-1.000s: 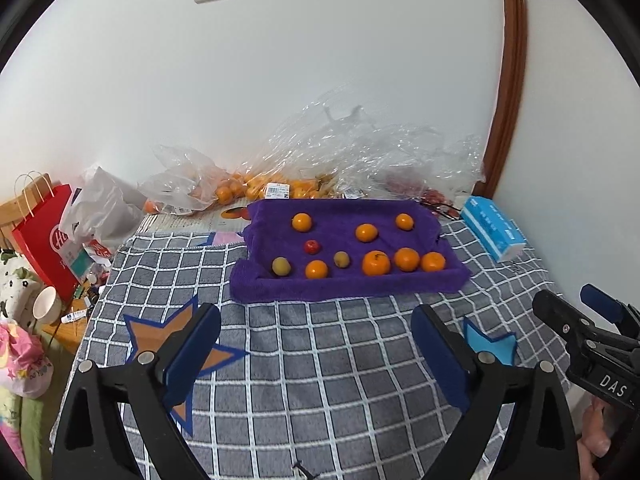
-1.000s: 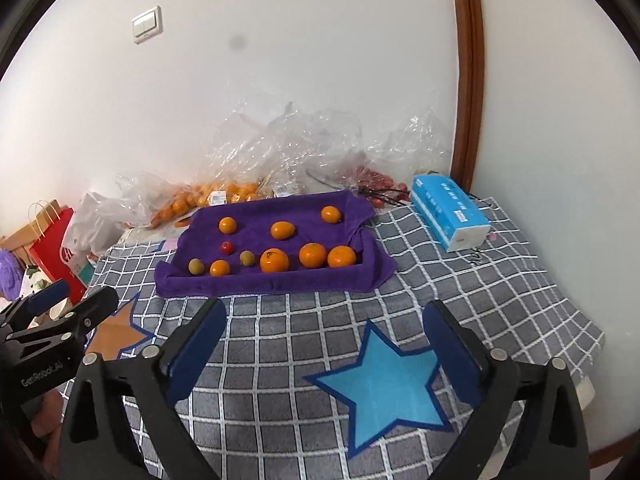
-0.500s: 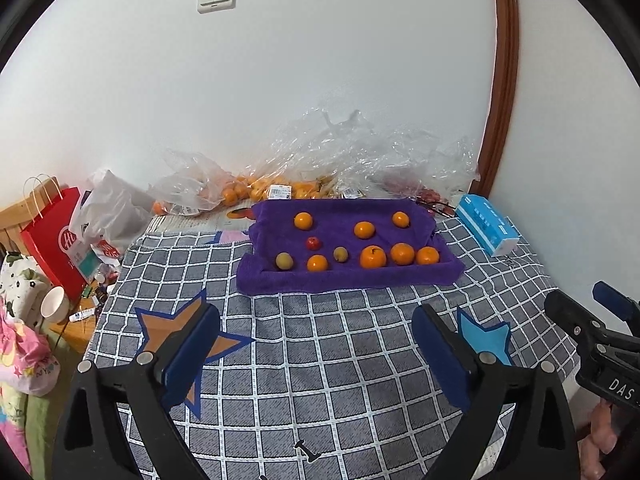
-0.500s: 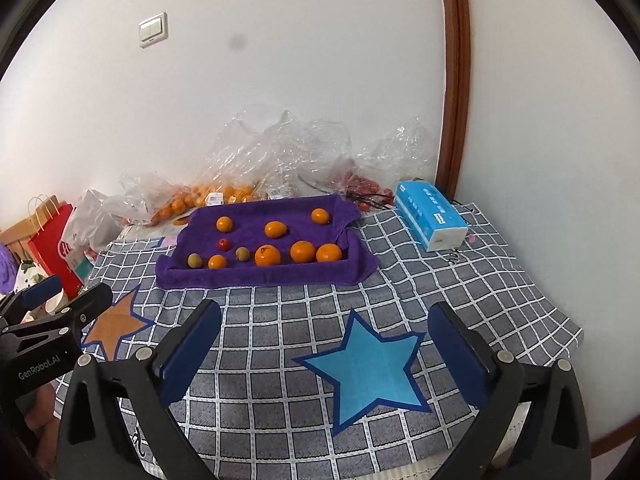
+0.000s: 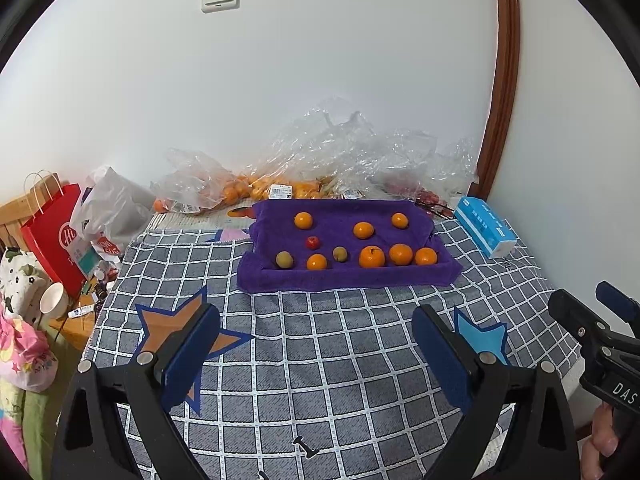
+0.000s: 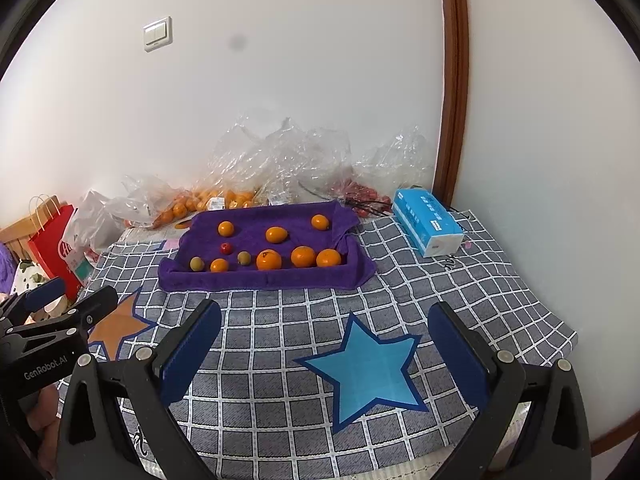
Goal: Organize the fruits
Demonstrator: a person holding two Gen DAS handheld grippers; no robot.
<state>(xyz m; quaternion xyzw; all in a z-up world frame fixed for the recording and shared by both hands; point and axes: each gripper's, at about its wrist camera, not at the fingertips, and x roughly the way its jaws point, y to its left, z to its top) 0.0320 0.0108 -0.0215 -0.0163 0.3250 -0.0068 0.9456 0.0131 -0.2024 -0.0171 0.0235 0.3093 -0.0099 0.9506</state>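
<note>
Ten fruits sit on the purple towel (image 5: 352, 276) at the far middle of the tabletop (image 5: 320, 344): seven oranges (image 5: 371, 257), a small red fruit (image 5: 312, 242) and two greenish ones (image 5: 284, 259). Behind the towel, clear bags (image 6: 280, 160) hold more oranges; a blue tissue pack (image 6: 426, 222) lies to its right. Both tongs hang back over the checked cloth, well short of the towel: left tongs (image 5: 316, 344) spread wide and empty, right tongs (image 6: 326, 344) likewise released.
</note>
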